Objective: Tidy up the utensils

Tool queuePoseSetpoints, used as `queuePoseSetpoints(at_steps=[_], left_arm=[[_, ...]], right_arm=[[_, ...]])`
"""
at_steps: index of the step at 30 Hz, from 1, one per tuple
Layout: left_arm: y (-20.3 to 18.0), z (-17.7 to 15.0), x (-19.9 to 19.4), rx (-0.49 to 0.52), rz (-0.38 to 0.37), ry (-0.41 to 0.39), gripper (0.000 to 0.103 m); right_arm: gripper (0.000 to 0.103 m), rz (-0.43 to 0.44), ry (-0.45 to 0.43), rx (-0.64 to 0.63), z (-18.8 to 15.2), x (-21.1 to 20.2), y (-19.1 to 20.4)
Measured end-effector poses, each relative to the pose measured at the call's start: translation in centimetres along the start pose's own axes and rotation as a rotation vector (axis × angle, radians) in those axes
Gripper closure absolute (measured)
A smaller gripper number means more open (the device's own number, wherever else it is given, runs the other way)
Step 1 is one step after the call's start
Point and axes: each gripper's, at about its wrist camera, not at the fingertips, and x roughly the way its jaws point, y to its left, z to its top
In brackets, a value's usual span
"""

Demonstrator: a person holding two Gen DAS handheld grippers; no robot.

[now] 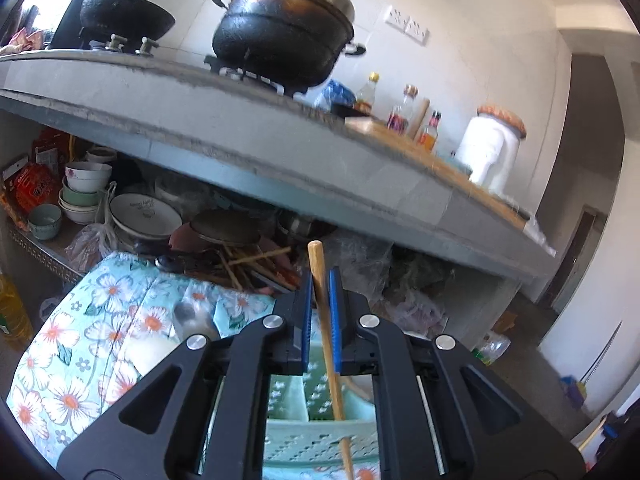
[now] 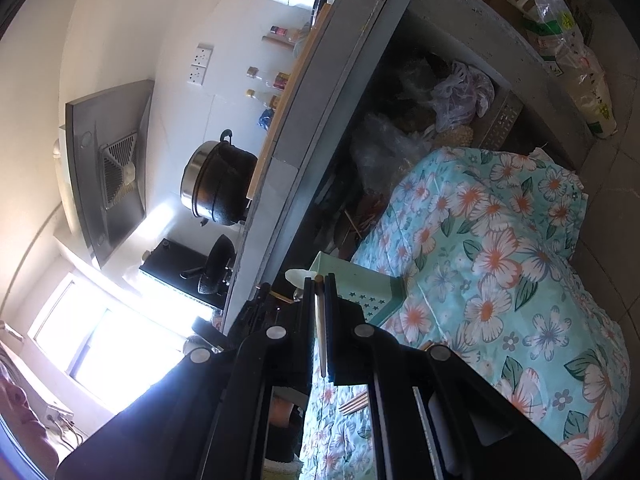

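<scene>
My left gripper [image 1: 321, 280] is shut on a wooden chopstick [image 1: 326, 320] that stands nearly upright between the blue pads, its lower end over a mint-green perforated utensil basket [image 1: 320, 432]. My right gripper [image 2: 319, 280] is shut on a thin wooden chopstick [image 2: 320, 328] lying along its fingers. The green basket [image 2: 360, 292] shows just beyond the right fingertips, resting on a floral cloth [image 2: 500, 260]. More loose chopsticks [image 2: 354, 403] lie on the cloth under the right gripper.
A concrete counter [image 1: 280, 140] carries a black pot [image 1: 280, 36], bottles and a white jar. The shelf below holds stacked bowls [image 1: 86, 188], plates, a sieve and a pile of wooden chopsticks [image 1: 256, 264]. Plastic bags [image 2: 464, 96] fill the shelf's right end.
</scene>
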Motion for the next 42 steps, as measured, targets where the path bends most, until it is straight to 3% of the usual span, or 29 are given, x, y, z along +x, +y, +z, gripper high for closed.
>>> queuePoseSetpoints(at_steps=[10, 15, 24, 32, 33, 36, 42], left_arm=[[-0.8, 6.5, -3.2, 0.018, -0.003, -0.187, 0.098], [-0.1, 8.0, -3.3, -0.009, 0.011, -0.225, 0.098], [0.7, 6.2, -2.0, -0.013, 0.036, -0.225, 0.098], [1.2, 2.2, -1.4, 0.005, 0.041, -0.15, 0.098], [1.4, 1.9, -1.6, 0.005, 0.042, -0.145, 0.097], [1.8, 1.6, -2.6, 0.01, 0.065, -0.144, 0.079], [2.3, 1.1, -5.7, 0.011, 0.085, -0.133, 0.064]], right_arm=[[0.098, -0.004, 0.013, 0.007, -0.3, 0.5, 0.0], [0.098, -0.003, 0.014, 0.006, -0.3, 0.6, 0.0], [0.098, -0.012, 0.01, 0.007, -0.4, 0.5, -0.2], [0.098, -0.018, 0.008, -0.013, -0.2, 0.3, 0.0], [0.098, -0.021, 0.005, -0.022, -0.2, 0.2, 0.2], [0.098, -0.026, -0.001, -0.046, -0.1, 0.0, 1.0], [0.098, -0.021, -0.013, -0.12, 0.4, 0.3, 3.7]])
